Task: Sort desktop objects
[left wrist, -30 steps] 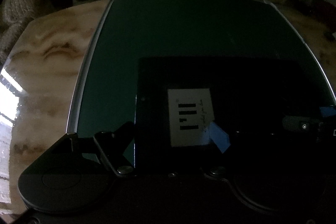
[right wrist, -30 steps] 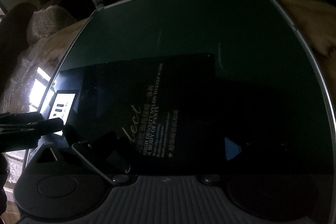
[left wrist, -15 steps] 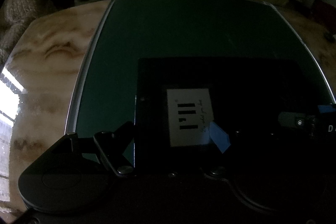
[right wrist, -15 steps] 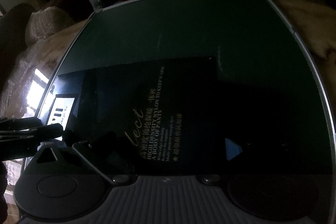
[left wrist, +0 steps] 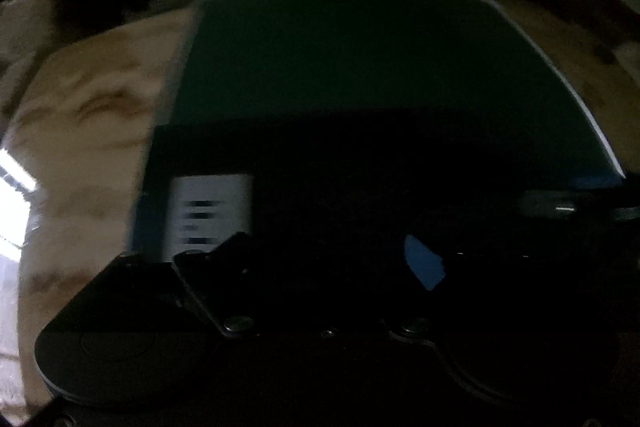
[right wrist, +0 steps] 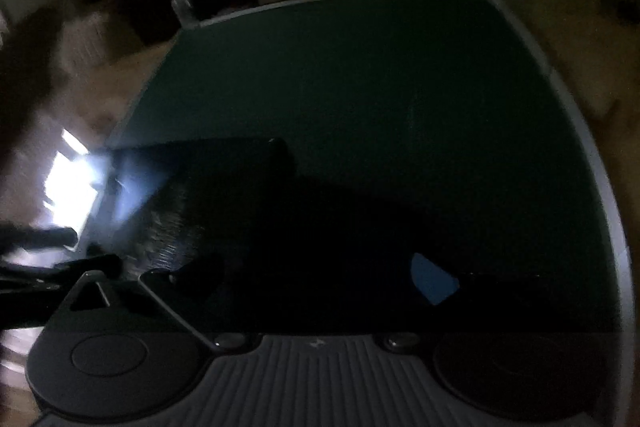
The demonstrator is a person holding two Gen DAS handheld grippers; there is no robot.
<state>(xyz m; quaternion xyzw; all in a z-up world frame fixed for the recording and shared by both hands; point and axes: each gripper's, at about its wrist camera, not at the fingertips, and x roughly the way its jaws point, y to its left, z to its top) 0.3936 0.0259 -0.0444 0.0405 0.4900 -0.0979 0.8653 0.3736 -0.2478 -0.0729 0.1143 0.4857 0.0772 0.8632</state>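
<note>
Evidently, visibility: both views are dim and smeared by motion; detail is limited.
Task item: a flat black package [right wrist: 224, 187] lies on the green mat [left wrist: 360, 59], toward its near-left part, with a white label [left wrist: 210, 211] showing at the left in the left wrist view.
Left gripper [left wrist: 324, 259]: poised low over the package's near portion; one finger tip carries a blue pad [left wrist: 424, 263]. Its fingers appear spread, with nothing visibly between them, though the gloom leaves this uncertain.
Right gripper [right wrist: 316, 279]: likewise low above the package's near-right area, fingers apparently apart and empty; whether either tip touches the surface cannot be told.
Handling estimate: the package looks thin, light and glossy, probably film-wrapped soft goods. It would likely flex and sag if lifted by one corner, and the sheen suggests a slippery skin.
Recommended hold: pinch a near edge or corner, where a finger can slide beneath; support from both sides would limit drooping.
Edges: the mat has a pale raised-looking border [right wrist: 576, 131]; beyond it lies a marbled tabletop [left wrist: 88, 107].
Open room: the far half of the mat appears bare, giving free space to slide or carry forward. Room is tighter on the left, where the package sits close to the border.
</note>
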